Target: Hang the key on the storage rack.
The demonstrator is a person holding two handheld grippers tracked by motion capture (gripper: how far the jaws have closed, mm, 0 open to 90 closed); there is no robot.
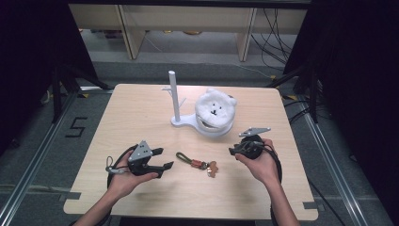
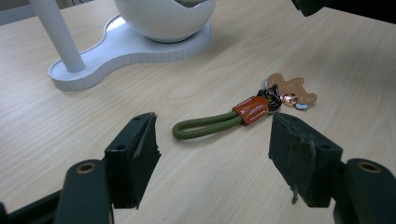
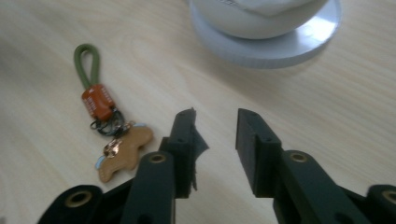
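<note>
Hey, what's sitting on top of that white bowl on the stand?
A white plush bear head with a small black face rests on the white bowl and covers its opening. Whatever is inside the bowl is hidden beneath the plush.

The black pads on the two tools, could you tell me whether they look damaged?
Yes: the left tool has ragged foam pads, and the right tool has a torn flap on one pad.

Green keychain loop (image 2: 208, 125), orange tag (image 2: 251, 110), white stand (image 1: 180, 121).
</note>
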